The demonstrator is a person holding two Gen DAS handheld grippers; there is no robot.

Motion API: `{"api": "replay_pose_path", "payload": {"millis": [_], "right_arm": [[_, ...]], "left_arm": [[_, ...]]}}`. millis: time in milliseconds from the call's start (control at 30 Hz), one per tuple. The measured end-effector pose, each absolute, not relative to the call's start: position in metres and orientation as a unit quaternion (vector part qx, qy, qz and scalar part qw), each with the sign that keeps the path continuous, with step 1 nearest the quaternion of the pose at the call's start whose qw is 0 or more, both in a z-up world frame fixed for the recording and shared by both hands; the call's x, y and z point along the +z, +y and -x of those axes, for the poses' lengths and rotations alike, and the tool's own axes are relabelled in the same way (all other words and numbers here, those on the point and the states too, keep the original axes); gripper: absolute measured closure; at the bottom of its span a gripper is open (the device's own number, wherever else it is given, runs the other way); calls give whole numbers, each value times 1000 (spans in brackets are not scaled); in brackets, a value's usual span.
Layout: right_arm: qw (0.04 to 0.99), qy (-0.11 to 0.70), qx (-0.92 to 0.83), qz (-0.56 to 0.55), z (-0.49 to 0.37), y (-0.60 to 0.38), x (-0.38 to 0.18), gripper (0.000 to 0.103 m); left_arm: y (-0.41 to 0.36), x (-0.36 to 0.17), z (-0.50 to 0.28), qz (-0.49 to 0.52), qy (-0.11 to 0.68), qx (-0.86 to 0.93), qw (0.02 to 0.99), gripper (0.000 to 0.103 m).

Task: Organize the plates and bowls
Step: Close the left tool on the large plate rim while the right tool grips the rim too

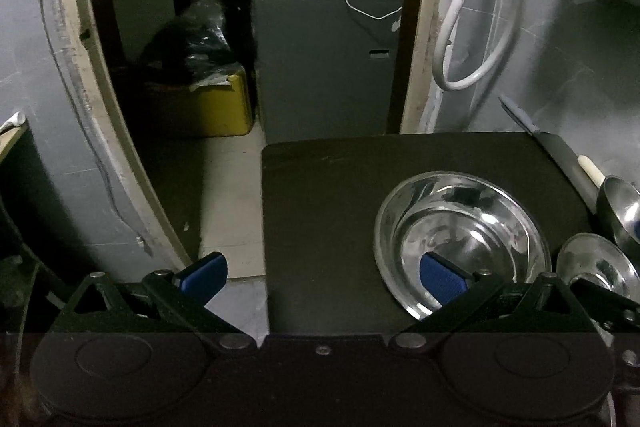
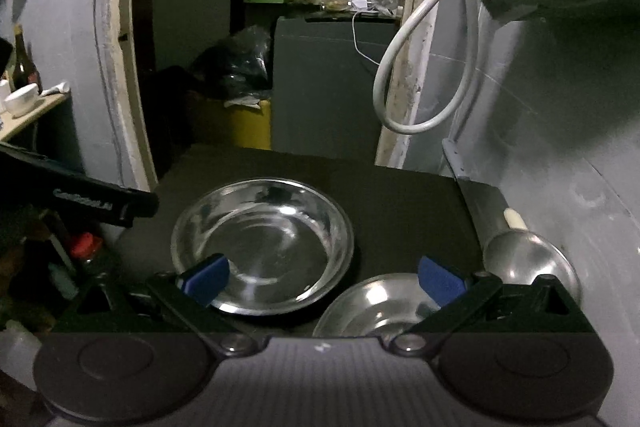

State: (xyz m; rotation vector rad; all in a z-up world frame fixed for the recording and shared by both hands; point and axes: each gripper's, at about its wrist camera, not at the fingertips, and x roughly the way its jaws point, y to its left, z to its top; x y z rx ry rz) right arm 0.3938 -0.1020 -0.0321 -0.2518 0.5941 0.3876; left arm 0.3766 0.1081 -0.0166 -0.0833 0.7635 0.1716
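Dim kitchen corner, two wrist views looking fwd over a dark counter [image 2: 400, 195] w/ a gray wall on the right and a doorway beyond. Three steel pieces sit on it, none stacked yet as far as the pics show: a wide shallow plate [image 2: 262, 247] near the counter's middle, a smaller bowl [image 2: 368, 307] just to its right and nearer, and a second small bowl [image 2: 528, 259] farther right by the wall, tilted, w/ a pale handle poking out behind it. The left gripper [image 1: 324, 277] hangs above the counter's left side, jaws spread wide and empty, right pad over the plate's near rim, left pad out past the counter edge over the floor. The right gripper [image 2: 324, 279] hovers low between plate and nearer bowl, jaws also released, gripping nothing. Judging by this, the sorting looks barely begun: all pieces lie separate, so gathering bowls together and placing the plate is prob. still left.
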Motion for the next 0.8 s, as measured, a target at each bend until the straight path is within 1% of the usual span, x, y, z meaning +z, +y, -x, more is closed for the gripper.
{"api": "replay_pose_path", "payload": {"millis": [300, 600, 800], "right_arm": [[922, 305, 190, 144, -434, -96, -48, 2], [912, 325, 200, 153, -453, -90, -62, 13], [907, 333, 208, 153, -462, -86, -66, 23]], "left_arm": [[105, -30, -401, 42, 380, 87, 920, 1], [105, -41, -415, 53, 391, 86, 915, 1], [105, -49, -421, 65, 401, 78, 910, 13]]}}
